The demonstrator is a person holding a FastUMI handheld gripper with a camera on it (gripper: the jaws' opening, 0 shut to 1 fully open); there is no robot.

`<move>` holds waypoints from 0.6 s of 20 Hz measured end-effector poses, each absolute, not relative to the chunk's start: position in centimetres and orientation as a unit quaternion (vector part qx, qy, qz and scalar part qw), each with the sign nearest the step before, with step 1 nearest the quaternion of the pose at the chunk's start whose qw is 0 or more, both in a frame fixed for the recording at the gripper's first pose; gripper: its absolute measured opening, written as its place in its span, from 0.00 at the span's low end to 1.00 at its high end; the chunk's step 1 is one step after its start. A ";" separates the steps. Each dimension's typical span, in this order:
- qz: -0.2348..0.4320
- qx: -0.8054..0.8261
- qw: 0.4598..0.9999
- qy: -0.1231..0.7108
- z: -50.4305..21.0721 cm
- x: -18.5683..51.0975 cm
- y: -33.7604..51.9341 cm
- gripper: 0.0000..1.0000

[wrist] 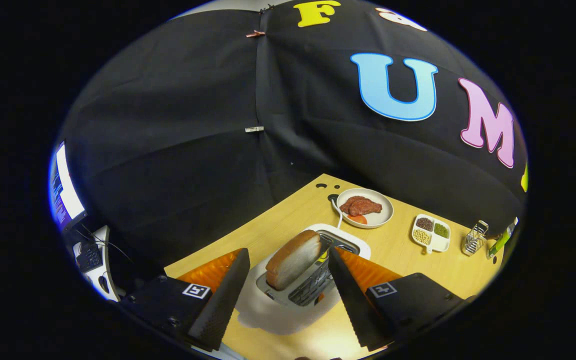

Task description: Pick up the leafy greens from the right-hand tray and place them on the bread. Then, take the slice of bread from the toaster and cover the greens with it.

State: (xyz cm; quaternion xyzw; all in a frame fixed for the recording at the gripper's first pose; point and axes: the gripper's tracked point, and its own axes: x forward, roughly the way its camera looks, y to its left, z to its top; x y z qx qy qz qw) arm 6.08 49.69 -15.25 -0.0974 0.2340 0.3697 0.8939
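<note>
So in the gripper view the gripper (284, 295) hangs over the near part of the light wooden bench (288, 210), fingers spread wide with nothing pinched. Sitting right in the gap between them is the white two-slot toaster (278, 305), and the tan slice of bread (293, 260) sticks up out of its left slot, tilted a bit, closer to the left finger than the right but touching neither as far as I can see. The toaster's other slot shows its wire rack just next to the right finger. Past the toaster, toward the far corner of the bench, there's a round cream plate (383, 216) with a reddish-brown slab of meat (361, 205) and an orange-red slice of something (359, 219) on it. A white cord (338, 214) runs along the plate's left side. To the right of the plate, along the bench's right edge, is a small white divided dish (431, 233) with dark, pale and green beans in its compartments, then a little wire metal rack (474, 239) and something green (499, 242) at the very edge that I can't make out. Off the bench's left side a lit monitor (65, 187) glows.
</note>
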 end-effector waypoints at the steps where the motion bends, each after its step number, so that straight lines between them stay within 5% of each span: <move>1: 0.364 -0.102 0.894 0.239 -15.8 6.5 50.1 0.99; 9: 0.330 -0.123 0.892 0.284 -20.0 8.0 51.8 0.98; 10: 0.329 -0.117 0.893 0.285 -20.1 8.1 52.1 0.95; 12: 0.325 -0.115 0.894 0.287 -19.9 8.4 52.1 0.74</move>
